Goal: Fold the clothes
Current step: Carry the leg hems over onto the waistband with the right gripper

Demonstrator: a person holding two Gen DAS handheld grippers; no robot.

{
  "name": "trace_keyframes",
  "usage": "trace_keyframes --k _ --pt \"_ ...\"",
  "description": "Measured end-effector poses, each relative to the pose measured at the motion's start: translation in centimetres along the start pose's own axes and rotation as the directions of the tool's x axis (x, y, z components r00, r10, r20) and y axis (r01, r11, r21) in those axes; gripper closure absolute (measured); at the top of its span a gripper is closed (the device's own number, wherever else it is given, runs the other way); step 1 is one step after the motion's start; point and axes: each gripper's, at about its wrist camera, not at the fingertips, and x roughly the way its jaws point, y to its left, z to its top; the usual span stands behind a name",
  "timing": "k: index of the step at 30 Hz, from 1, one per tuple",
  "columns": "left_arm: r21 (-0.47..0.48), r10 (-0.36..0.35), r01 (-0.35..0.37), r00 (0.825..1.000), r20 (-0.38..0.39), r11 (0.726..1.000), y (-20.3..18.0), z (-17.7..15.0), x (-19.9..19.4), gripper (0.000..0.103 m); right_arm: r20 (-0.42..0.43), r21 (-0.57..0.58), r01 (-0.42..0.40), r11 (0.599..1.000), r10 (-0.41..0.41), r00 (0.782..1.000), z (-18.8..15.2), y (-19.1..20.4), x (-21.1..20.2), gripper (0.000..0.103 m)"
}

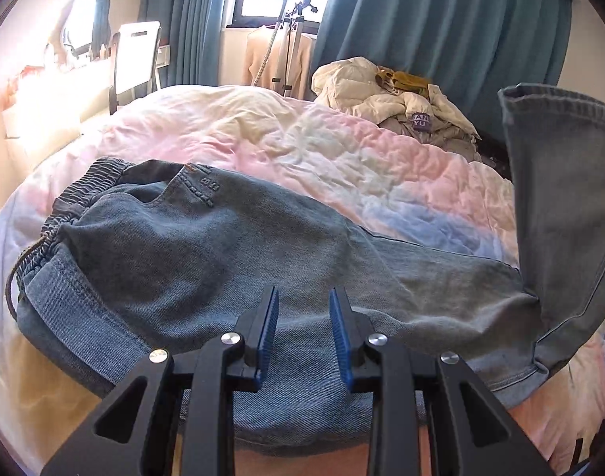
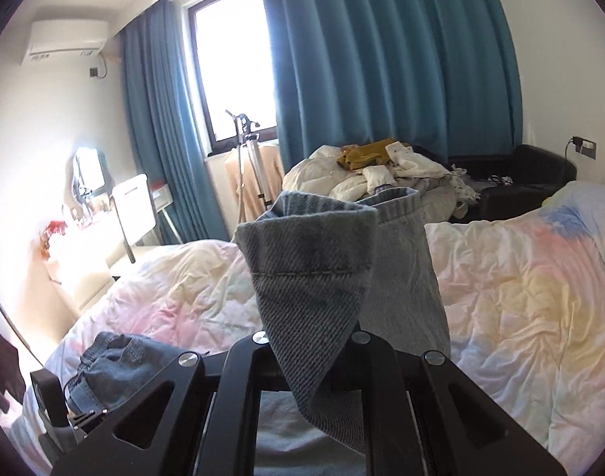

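A pair of blue jeans [image 1: 207,254] lies on the bed, elastic waistband [image 1: 64,206] at the left. My left gripper [image 1: 304,309] is open, its blue pads [image 1: 268,325] just above the jeans' thigh area, holding nothing. The leg end [image 1: 560,198] is lifted upright at the right. In the right wrist view my right gripper [image 2: 312,341] is shut on that jeans leg cuff [image 2: 310,258], which stands up between the fingers and hides them. The waistband also shows in the right wrist view [image 2: 112,361] at the lower left.
The bed has a pastel pink, yellow and blue quilt [image 1: 302,146]. A pile of cream jackets and clothes [image 1: 397,95] sits at the far edge. Teal curtains [image 2: 381,59], a tripod stand [image 2: 246,150], a white chair [image 1: 137,59] and a black sofa [image 2: 532,174] surround the bed.
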Motion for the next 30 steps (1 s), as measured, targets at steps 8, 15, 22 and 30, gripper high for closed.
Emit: trace_keyframes --k 8,15,22,30 --pt "-0.038 -0.012 0.012 1.0 -0.01 0.999 0.9 0.0 0.1 0.076 -0.197 -0.179 -0.093 0.979 0.057 0.979 -11.8 7.6 5.0 0.095" --pt "-0.067 -0.067 0.064 0.997 -0.035 0.996 1.1 -0.1 1.0 0.076 -0.363 -0.19 -0.161 0.969 0.083 0.928 -18.6 8.3 7.7 0.093" --pt "-0.102 -0.218 0.211 0.974 -0.068 0.972 0.3 -0.5 1.9 0.076 -0.457 -0.021 -0.24 0.971 0.204 0.866 -19.2 5.7 7.6 0.075" --pt "-0.087 -0.333 0.326 0.939 -0.086 0.941 -1.3 -1.0 2.1 0.076 -0.541 0.1 -0.375 0.922 0.367 0.757 -18.4 4.4 4.3 0.06"
